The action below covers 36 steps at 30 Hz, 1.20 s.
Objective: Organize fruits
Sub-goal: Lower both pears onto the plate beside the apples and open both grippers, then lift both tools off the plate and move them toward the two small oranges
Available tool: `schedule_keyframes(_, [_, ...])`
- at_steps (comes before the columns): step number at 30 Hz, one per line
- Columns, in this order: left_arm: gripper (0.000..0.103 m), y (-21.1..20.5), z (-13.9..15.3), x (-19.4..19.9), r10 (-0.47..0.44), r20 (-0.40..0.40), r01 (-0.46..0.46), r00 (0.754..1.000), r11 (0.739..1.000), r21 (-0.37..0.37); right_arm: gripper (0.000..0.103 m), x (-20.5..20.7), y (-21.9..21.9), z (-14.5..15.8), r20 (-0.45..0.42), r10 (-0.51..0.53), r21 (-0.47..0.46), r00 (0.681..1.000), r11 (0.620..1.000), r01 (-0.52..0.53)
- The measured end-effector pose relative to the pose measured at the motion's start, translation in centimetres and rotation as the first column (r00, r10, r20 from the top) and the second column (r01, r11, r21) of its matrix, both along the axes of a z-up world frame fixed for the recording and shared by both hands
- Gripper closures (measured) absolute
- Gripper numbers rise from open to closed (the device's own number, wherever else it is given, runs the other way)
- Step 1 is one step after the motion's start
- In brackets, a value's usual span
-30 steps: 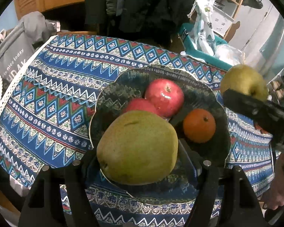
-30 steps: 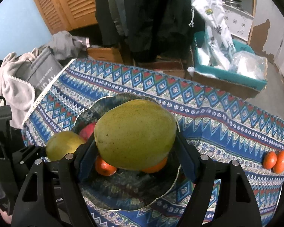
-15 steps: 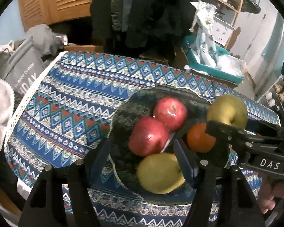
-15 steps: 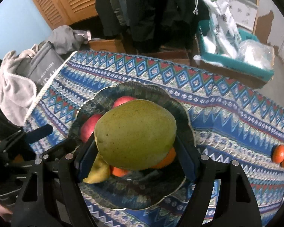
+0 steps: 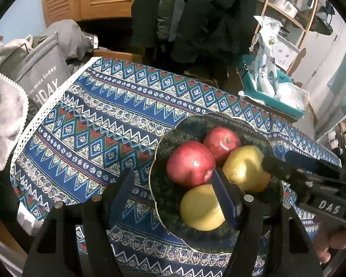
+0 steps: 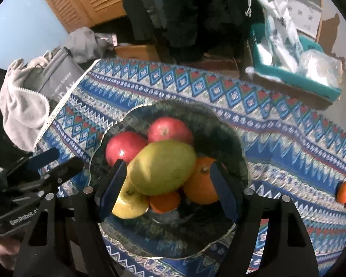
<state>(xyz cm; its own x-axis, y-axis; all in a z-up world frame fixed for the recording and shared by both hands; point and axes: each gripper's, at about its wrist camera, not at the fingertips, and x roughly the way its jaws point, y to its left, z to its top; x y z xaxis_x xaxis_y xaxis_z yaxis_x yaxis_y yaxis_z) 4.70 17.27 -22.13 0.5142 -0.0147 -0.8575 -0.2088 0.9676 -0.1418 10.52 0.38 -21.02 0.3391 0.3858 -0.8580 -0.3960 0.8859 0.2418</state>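
A dark scalloped bowl [image 6: 240, 152] [image 5: 163, 143] on the patterned cloth holds two red apples [image 6: 124, 147] [image 5: 191, 164], an orange [image 6: 200, 180], a tangerine [image 6: 165, 202] and a yellow pear [image 6: 129, 200] [image 5: 200, 207]. A green pear [image 6: 163, 166] [image 5: 244, 168] lies on top of the pile. My right gripper [image 6: 168, 166] [image 5: 276, 158] hovers over it, open; a gap shows by its right pad [image 6: 221, 184]. My left gripper [image 5: 173, 184] [image 6: 64, 159] stands open and empty at the bowl's left rim.
Two tangerines [image 6: 344, 191] lie on the cloth far right of the bowl. A grey bag [image 5: 41, 78] and a pale cloth hang off the table's left end. A teal box [image 5: 269, 101] of plastic bags sits behind. A hand [image 5: 329, 247] holds the right gripper.
The left gripper let the yellow pear into the bowl, then drew back and up to the left. The green pear has sunk out of the right jaws onto the fruit pile.
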Motion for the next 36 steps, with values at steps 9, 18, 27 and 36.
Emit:
schedule_keyframes(9, [0.032, -0.5, 2.3, -0.3, -0.001, 0.056, 0.001, 0.998, 1.0, 0.001, 0.027, -0.2, -1.3, 3.2, 0.074, -0.05, 0.012, 0.996, 0.999, 0.049])
schedule_keyframes(18, [0.026, -2.1, 6.7, -1.2, -0.035, 0.163, 0.031, 0.986, 0.999, 0.025, 0.027, -1.5, -2.9, 7.2, 0.195, -0.08, -0.027, 0.978, 0.996, 0.087])
schedule_keyframes(27, [0.016, -5.0, 10.9, -2.4, -0.105, 0.274, 0.086, 0.956, 0.993, 0.08, 0.027, -2.9, -5.1, 12.1, 0.294, -0.121, -0.018, 0.948, 0.991, 0.132])
schedule_keyframes(36, [0.016, -7.4, 13.3, -3.2, -0.156, 0.332, 0.131, 0.93, 0.987, 0.096, 0.027, -4.5, -7.9, 16.4, 0.366, -0.177, 0.022, 0.914, 0.983, 0.182])
